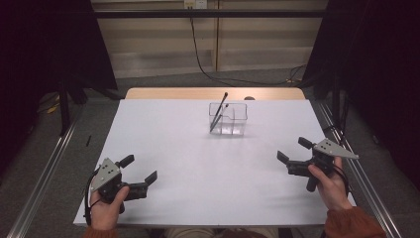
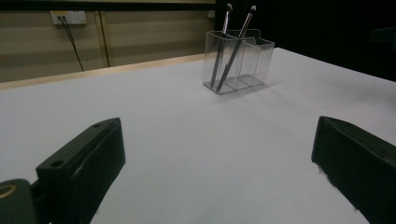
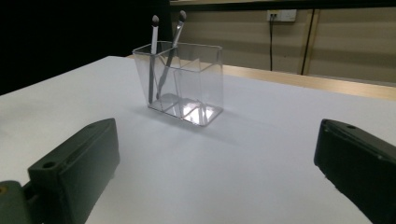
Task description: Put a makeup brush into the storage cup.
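white matte table top (image 1: 198, 163), rectangular, with a strip of pale wood (image 1: 173, 93) showing along its far edge. clear plastic organiser box with inner dividers (image 1: 235, 119) stands upright on the far half of the table, a little right of centre, well apart from both grippers. two slim dark make-up brushes (image 1: 218, 113) lean together in its left compartment, heads up and above the rim; the other compartments hold nothing visible. left gripper (image 1: 139, 168) held low over the near left corner of the table, jaws spread wide, nothing between them; in the left gripper view the box (image 2: 239, 60) sits ahead and slightly right, bare white surface between the jaws. right gripper (image 1: 293, 150) held at the near right edge, jaws likewise wide and gripping nothing, grey three-cornered plate on top; in the right gripper view the box (image 3: 182, 81) sits ahead and left. room: beige panelled back wall (image 1: 158, 44), black cable (image 1: 198, 54) trailing down it to grey floor (image 1: 163, 79), wall socket, dark curtains (image 1: 44, 44) on both sides, metal rails beside the table.
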The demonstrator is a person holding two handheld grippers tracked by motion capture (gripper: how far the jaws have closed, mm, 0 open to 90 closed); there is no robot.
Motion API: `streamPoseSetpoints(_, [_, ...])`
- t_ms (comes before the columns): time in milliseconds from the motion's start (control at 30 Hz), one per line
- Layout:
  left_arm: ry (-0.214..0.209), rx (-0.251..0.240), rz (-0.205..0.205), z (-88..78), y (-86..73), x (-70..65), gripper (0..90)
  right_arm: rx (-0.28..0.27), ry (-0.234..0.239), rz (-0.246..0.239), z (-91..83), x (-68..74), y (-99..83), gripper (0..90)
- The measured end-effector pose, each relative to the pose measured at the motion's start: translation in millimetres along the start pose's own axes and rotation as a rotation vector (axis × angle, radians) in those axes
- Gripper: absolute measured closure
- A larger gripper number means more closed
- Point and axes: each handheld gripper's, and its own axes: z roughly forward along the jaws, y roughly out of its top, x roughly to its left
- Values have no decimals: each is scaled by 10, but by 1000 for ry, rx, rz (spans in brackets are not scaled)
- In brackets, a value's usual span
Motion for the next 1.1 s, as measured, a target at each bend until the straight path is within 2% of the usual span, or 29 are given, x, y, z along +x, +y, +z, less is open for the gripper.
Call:
streamPoseSetpoints(300, [8, -2, 3, -46, -9, -2, 27, -12, -5, 18, -168, 3, -80, 0])
streamPoseSetpoints(567, [7, -1, 8, -52, -13, -15, 28, -22, -30, 28, -323, -19, -143, 0])
streamPoseSetpoints(733, [5, 0, 8, -60, -15, -18, 27, -34, -22, 28, -420, -27, -168, 0])
streamPoseSetpoints(767, [5, -3, 8, -60, -13, -19, 27, -20, -18, 29, -432, -23, -182, 0])
streamPoseSetpoints(867, [5, -2, 11, -58, -12, -10, 27, -19, -14, 8, -429, -12, -184, 0])
streamPoseSetpoints(1100, [6, -7, 3, -62, -3, 6, 27, -11, -14, 11, -393, -24, -202, 0])
